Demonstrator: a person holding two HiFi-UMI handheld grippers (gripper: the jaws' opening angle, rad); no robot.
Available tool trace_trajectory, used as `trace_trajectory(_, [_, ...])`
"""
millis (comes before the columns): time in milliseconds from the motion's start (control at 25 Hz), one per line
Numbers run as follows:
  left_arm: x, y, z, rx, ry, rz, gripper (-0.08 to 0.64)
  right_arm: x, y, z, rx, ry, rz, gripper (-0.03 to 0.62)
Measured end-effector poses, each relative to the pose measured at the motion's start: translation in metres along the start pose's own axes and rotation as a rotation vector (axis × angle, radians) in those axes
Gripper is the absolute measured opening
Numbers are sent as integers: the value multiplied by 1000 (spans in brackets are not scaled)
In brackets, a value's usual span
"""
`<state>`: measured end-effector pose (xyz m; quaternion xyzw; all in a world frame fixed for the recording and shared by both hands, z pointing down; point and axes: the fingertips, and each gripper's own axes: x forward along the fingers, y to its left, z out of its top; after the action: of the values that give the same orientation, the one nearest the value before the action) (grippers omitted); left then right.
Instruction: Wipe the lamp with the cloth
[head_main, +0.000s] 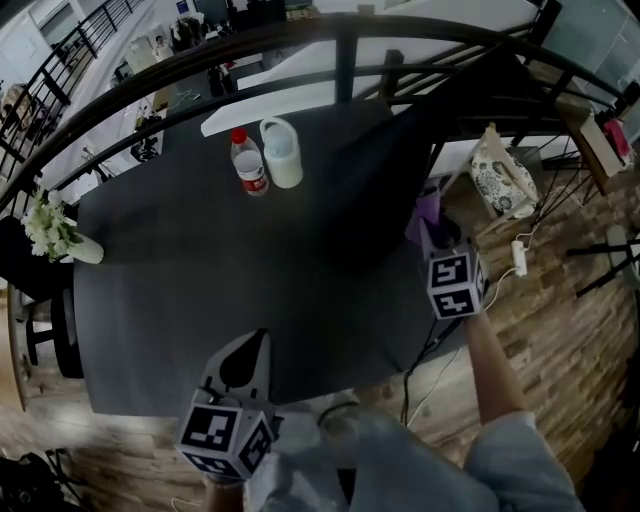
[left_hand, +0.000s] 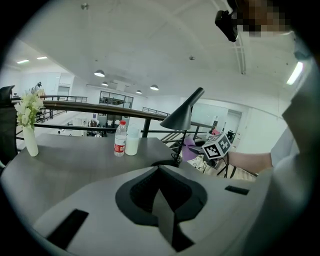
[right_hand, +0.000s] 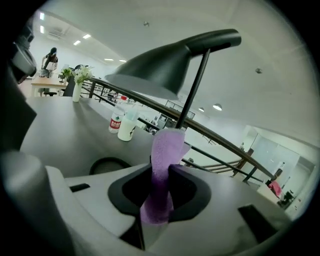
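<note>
Clamping purple cloth (right_hand: 164, 150) — right tool (right_hand: 159, 192), near lamp (right_hand: 160, 67).

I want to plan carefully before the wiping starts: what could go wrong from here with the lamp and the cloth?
1. Only a narrow strip of cloth sticks out of the right tool, so its hard jaws may scrape the lamp shade.
2. The shade sits on a thin stem, and the shut left tool is away from it, not steadying it; a firm push may tip it.
</note>
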<state>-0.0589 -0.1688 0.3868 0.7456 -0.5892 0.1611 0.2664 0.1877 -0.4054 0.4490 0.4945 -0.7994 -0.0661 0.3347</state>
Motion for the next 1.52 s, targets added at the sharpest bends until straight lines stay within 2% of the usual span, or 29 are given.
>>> trace_trajectory(160, [2, 10, -1, -12, -42, 14, 0, 4, 24, -20, 29, 32, 27, 89])
trace_trajectory(360, [6, 10, -10, -29, -15, 19, 0, 13, 55, -39, 80, 72, 67, 88])
trace_trajectory(680, [1, 20, -23, -58, 7, 59, 0, 50, 90, -68, 36, 139, 108, 87])
trace_trajectory(1120, [-4, 31, -41, -80, 36, 109, 0, 93, 123, -53, -73, 184, 164, 89])
trace_trajectory(1520, [6, 26, -37, -60, 38, 85, 1, 92, 183, -23, -188, 125, 335, 89])
